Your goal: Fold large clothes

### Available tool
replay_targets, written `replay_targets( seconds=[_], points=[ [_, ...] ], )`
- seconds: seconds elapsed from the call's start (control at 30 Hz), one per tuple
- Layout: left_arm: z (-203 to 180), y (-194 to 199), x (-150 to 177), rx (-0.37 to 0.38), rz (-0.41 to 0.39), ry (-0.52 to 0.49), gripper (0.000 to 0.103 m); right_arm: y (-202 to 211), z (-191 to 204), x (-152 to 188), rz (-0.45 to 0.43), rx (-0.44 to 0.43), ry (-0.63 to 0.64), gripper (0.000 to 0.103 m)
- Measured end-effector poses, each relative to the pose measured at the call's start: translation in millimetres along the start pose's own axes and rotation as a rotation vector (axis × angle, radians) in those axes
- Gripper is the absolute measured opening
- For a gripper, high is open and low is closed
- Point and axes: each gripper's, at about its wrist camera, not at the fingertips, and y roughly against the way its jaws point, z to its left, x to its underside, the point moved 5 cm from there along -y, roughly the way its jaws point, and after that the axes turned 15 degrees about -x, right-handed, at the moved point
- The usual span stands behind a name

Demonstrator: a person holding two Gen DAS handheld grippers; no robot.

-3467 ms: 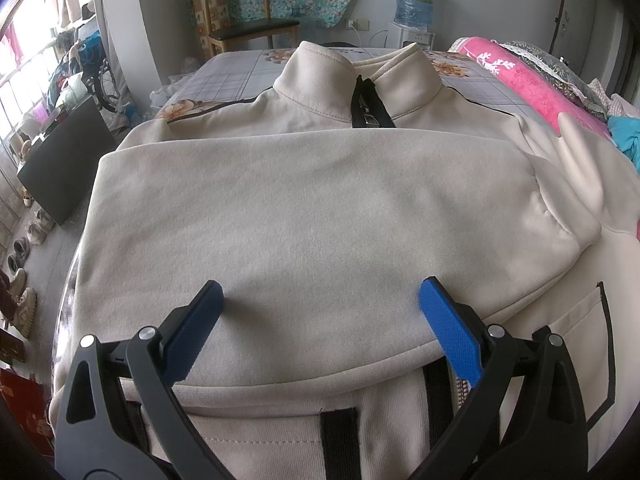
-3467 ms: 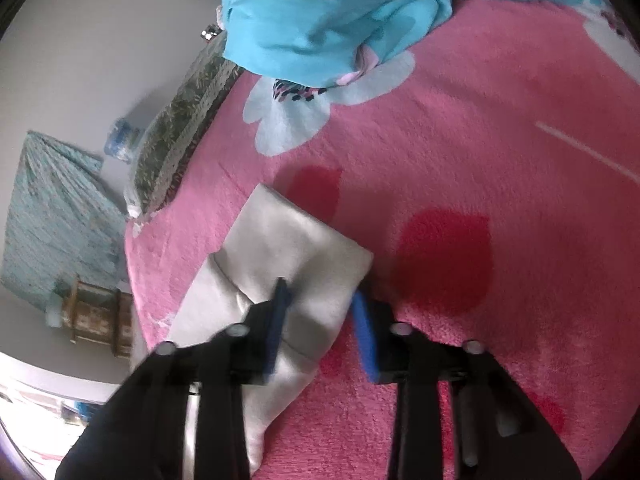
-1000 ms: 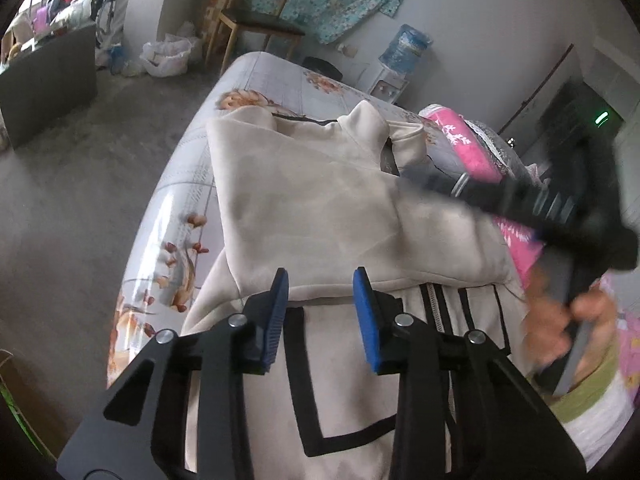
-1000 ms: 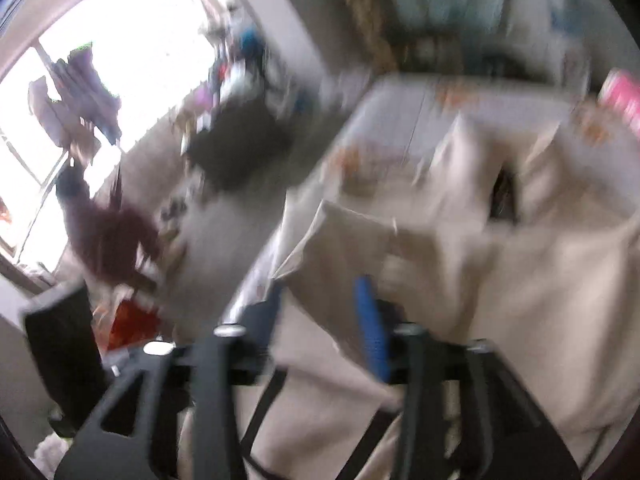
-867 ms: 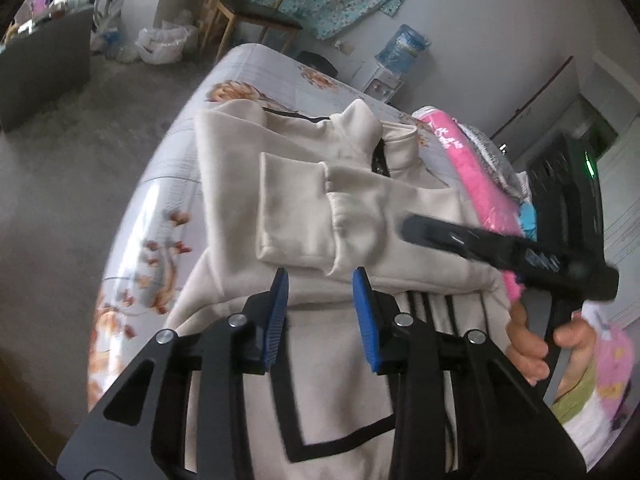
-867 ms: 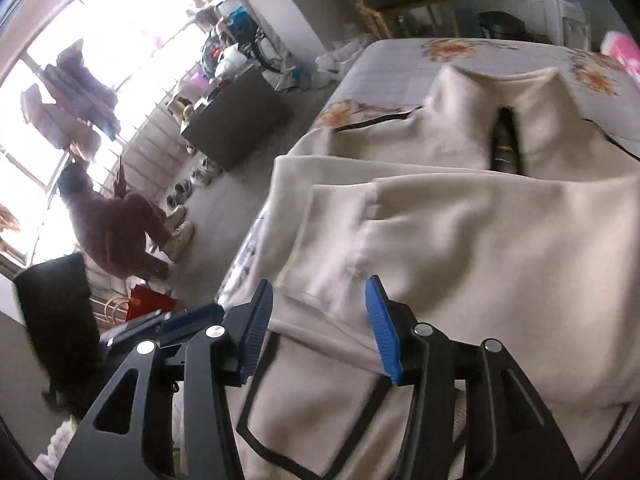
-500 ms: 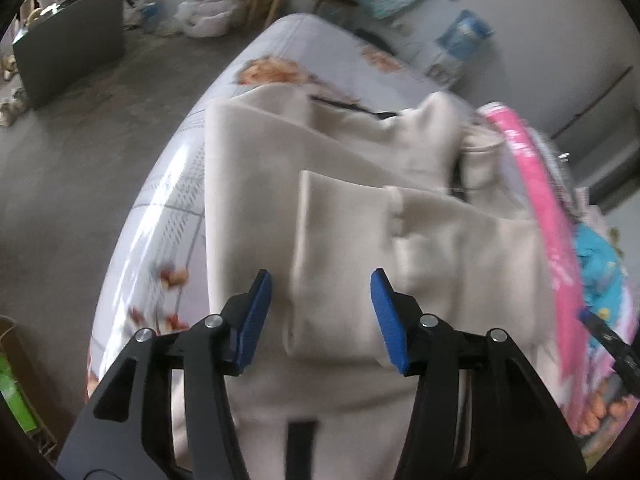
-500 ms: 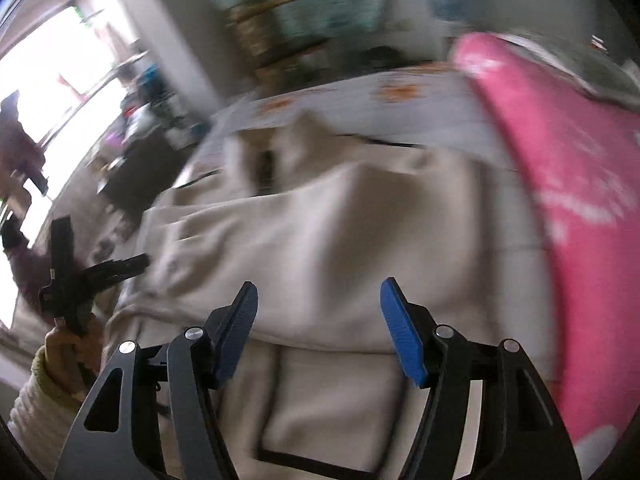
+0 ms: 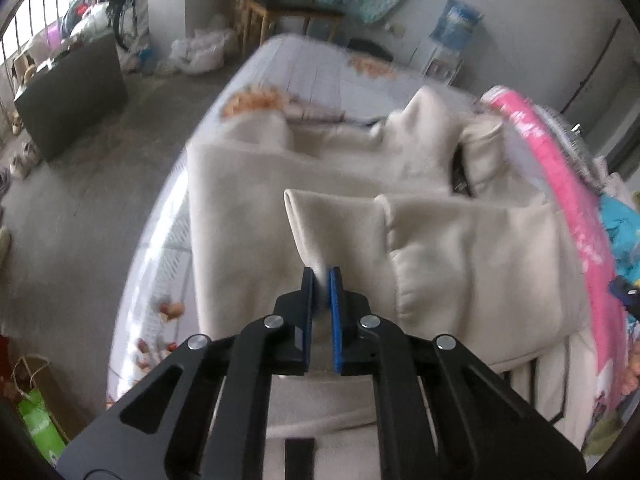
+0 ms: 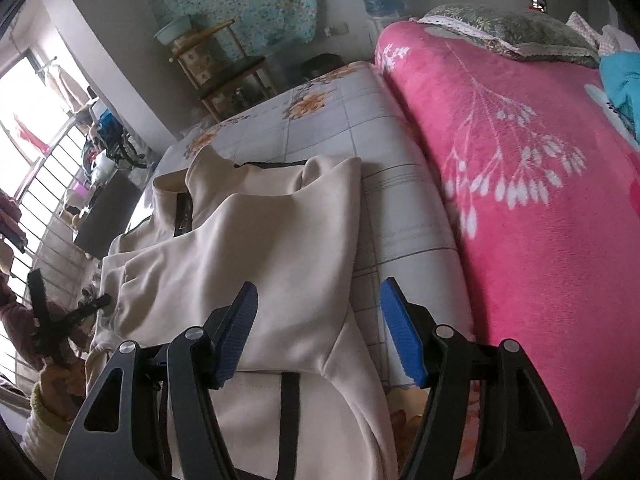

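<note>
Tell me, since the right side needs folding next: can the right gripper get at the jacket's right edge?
Probably yes. The right gripper is open just above the cream jacket, whose edge lies between its fingers on the bed sheet, with nothing covering it.

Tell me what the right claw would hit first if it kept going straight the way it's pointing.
Probably the cream jacket's right edge, or the tiled bedsheet beside it; depth is unclear. The open right claw straddles that edge, holding nothing.

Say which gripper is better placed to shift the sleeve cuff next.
Left. The left gripper is closing on the sleeve cuff, with fabric between its jaws. The right gripper hangs open and empty over the jacket's other side.
</note>
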Motion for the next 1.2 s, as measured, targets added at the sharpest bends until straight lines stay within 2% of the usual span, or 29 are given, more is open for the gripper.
replay_targets(
  seconds=[0.07,0.13,0.3,0.4,0.47,0.53,0.57,0.63,0.7,0.77,0.8,0.83,0.97,1.1,1.17,1.2],
  points=[
    [5.6,17.3,-4.8,0.024,-0.04,0.024,0.007,-3.2,2.1,1.4,0.004,0.005,0.014,0.062],
    [14.1,26.9,-7.2,0.015,-0.058,0.05,0.007,-5.2,2.1,3.5,0.01,0.014,0.025,0.062],
    [17.2,-8.6,11.6,-0.031,0.078,0.038,0.008,-16.4,-5.4,7.5,0.033,0.061,0.033,0.062],
    [18.4,-19.3,17.9,-0.027,0.095,0.046,0.01,-16.2,-0.9,10.0,0.047,0.076,0.066,0.063],
    [19.9,-19.5,18.9,-0.021,0.094,0.049,0.01,-14.7,9.1,16.6,0.083,0.067,0.128,0.062],
    [19.9,-19.4,17.0,-0.025,0.088,0.043,0.011,-15.6,25.6,30.7,0.152,0.065,0.246,0.062],
    [20.0,-19.4,18.5,-0.027,0.087,0.04,0.011,-17.0,29.3,36.5,0.174,0.086,0.29,0.062],
    [19.3,-19.8,19.7,-0.034,0.083,0.035,0.011,-26.3,32.6,53.3,0.242,0.184,0.406,0.062],
    [19.6,-20.8,21.3,-0.037,0.083,0.043,0.011,-35.6,28.4,63.4,0.29,0.243,0.45,0.062],
    [18.6,-20.8,22.7,-0.037,0.08,0.051,0.011,-41.5,23.9,69.1,0.318,0.282,0.473,0.044],
    [17.7,-20.3,22.9,-0.039,0.077,0.049,0.011,-42.6,20.5,69.0,0.325,0.306,0.479,0.022],
    [17.4,-19.1,23.3,-0.039,0.074,0.049,0.011,-41.6,16.3,68.3,0.324,0.327,0.481,0.011],
    [15.2,-16.3,25.8,-0.037,0.069,0.038,0.011,-24.9,9.1,58.0,0.254,0.334,0.443,0.008],
    [14.1,-17.0,29.8,-0.058,0.06,0.022,0.011,-34.9,-3.8,65.3,0.277,0.332,0.421,0.008],
    [14.6,-17.3,30.0,-0.057,0.061,0.021,0.012,-32.8,-1.2,65.5,0.264,0.334,0.435,0.011],
    [15.1,-17.3,30.1,-0.057,0.062,0.022,0.013,-29.0,0.6,64.8,0.261,0.322,0.43,0.016]
  ],
)
